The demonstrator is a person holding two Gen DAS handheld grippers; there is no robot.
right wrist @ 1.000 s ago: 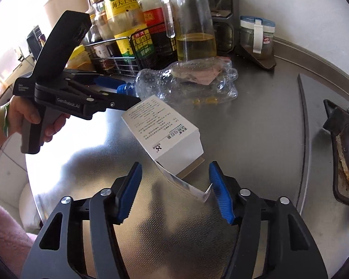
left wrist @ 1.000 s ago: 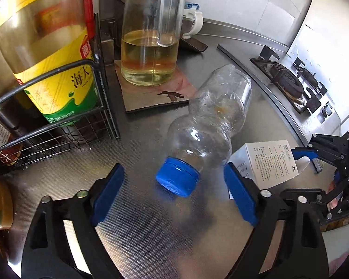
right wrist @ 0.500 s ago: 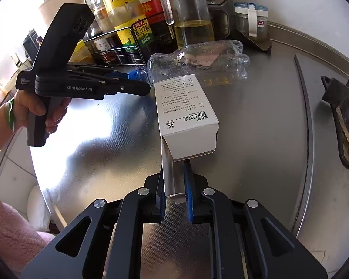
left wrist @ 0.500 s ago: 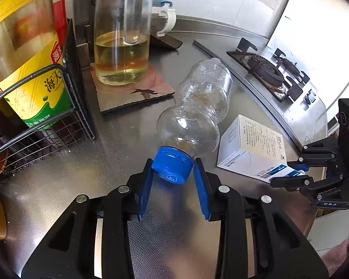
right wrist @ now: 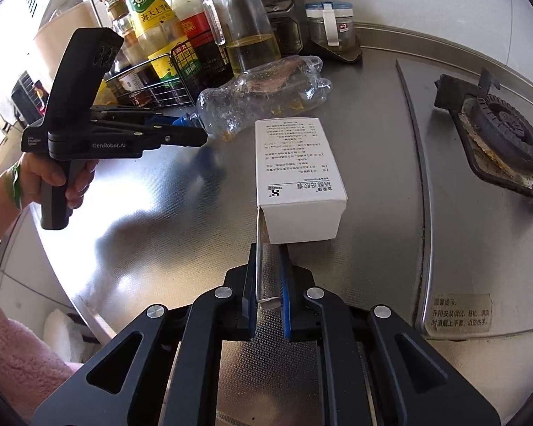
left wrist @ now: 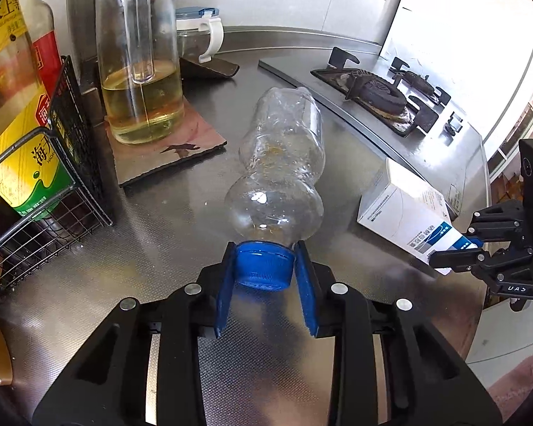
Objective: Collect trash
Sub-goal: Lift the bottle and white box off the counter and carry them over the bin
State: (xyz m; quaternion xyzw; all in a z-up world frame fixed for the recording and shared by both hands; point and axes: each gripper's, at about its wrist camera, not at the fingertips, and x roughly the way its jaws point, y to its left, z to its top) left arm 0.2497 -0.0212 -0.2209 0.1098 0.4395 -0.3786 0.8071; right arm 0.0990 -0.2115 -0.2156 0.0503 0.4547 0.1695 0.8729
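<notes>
An empty clear plastic bottle [left wrist: 280, 170] with a blue cap [left wrist: 263, 265] is held just above the steel counter [left wrist: 160, 241]. My left gripper [left wrist: 264, 261] is shut on the blue cap. The bottle also shows in the right wrist view [right wrist: 263, 96], with the left gripper [right wrist: 181, 131] at its cap end. A white cardboard box [right wrist: 295, 177] is lifted off the counter. My right gripper [right wrist: 268, 277] is shut on the box's open flap. The box [left wrist: 405, 213] and right gripper [left wrist: 455, 252] show at the right of the left wrist view.
A glass oil jug [left wrist: 138, 56] stands on a cardboard mat [left wrist: 167, 152] at the back. A wire rack [left wrist: 64, 163] with sauce bottles [right wrist: 152, 10] is at the left. A lidded jar [right wrist: 330, 28] stands at the back wall. A gas burner [right wrist: 501, 135] lies to the right.
My left gripper closed on the bottle's blue cap and lifted that end. My right gripper closed on the box flap and raised the box.
</notes>
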